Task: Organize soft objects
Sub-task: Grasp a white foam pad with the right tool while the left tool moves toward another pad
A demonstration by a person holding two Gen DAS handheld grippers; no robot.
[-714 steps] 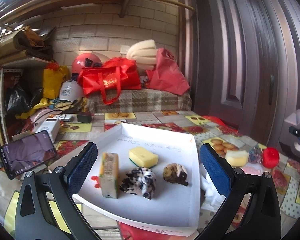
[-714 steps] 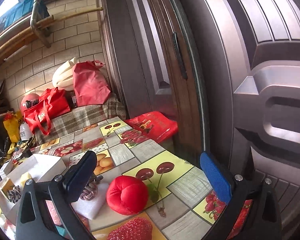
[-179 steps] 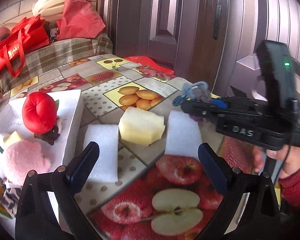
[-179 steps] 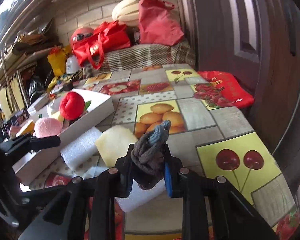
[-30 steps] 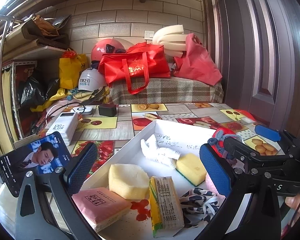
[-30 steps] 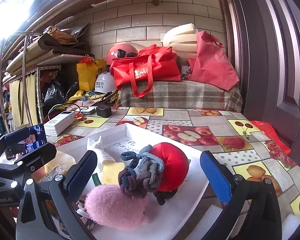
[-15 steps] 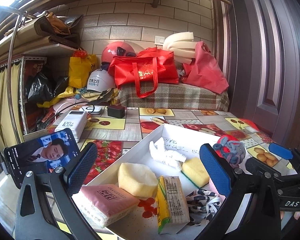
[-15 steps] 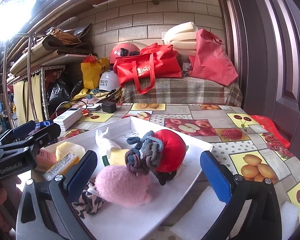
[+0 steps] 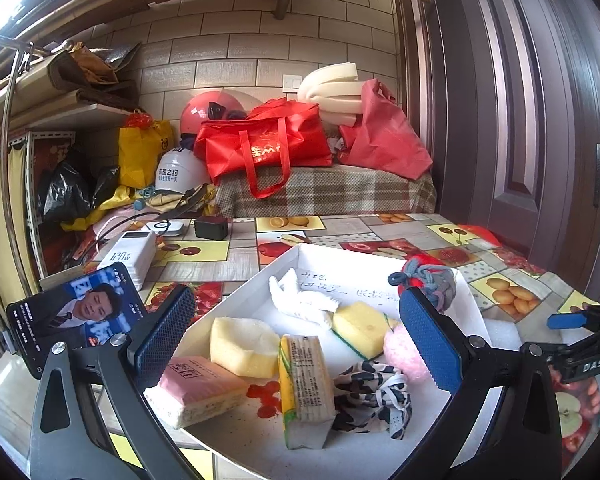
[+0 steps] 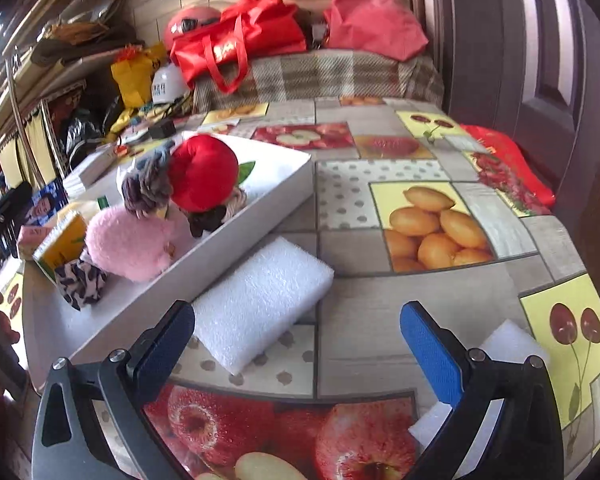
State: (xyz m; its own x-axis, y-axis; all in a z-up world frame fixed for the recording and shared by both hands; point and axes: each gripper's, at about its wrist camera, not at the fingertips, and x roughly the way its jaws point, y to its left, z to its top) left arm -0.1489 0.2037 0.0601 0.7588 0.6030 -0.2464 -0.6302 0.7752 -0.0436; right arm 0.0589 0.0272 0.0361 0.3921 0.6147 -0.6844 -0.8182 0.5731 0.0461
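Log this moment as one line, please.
left gripper open over tray | right gripper open near foam block | foam outside tray

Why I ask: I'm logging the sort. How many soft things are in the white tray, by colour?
Yellow: 3 (pale sponge, green-backed sponge, wrapped pack)
Pink: 2 (flat pack, fluffy ball)
White: 1 (cloth)
Red: 1 (plush)
Grey-blue: 1 (knotted rope)
Black-and-white: 1 (spotted scrunchie)
Brown-beige: 1 (dark scrunchie under the plush)
Total: 10
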